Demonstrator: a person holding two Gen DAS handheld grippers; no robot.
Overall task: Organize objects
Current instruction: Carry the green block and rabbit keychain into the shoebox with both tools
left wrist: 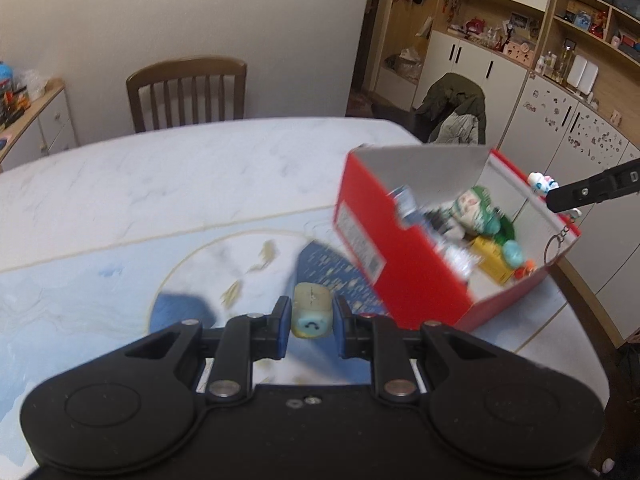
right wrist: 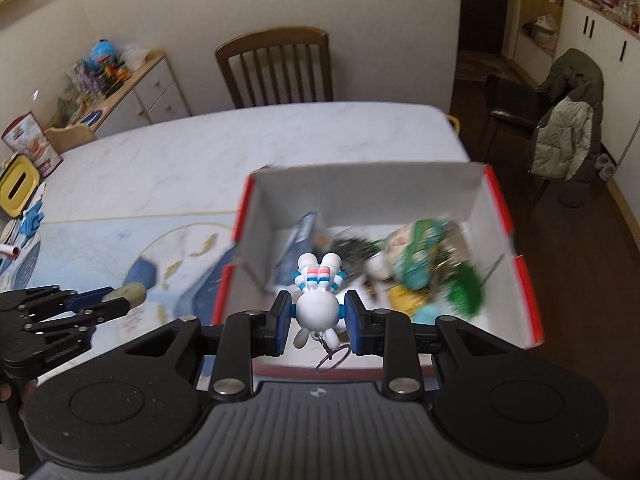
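A red cardboard box (left wrist: pixel 400 264) (right wrist: pixel 520 280) with a white inside stands on the table, holding several small toys and packets. My left gripper (left wrist: pixel 311 312) is shut on a small pale yellow and blue block toy (left wrist: pixel 312 312) with a smiley face, just left of the box. It shows in the right wrist view (right wrist: pixel 124 296) at the left. My right gripper (right wrist: pixel 318 312) is shut on a white rabbit figurine keychain (right wrist: pixel 318 304), held over the box's near edge with its ring dangling. That figurine (left wrist: pixel 542 184) appears at the right of the left wrist view.
The table (left wrist: pixel 180 184) has a pale marble-pattern cover with a blue and white mat. A wooden chair (right wrist: pixel 276 68) stands behind it. A yellow tin (right wrist: pixel 18 188) and small items lie at the table's left edge. A coat hangs on a chair (right wrist: pixel 568 128) at right.
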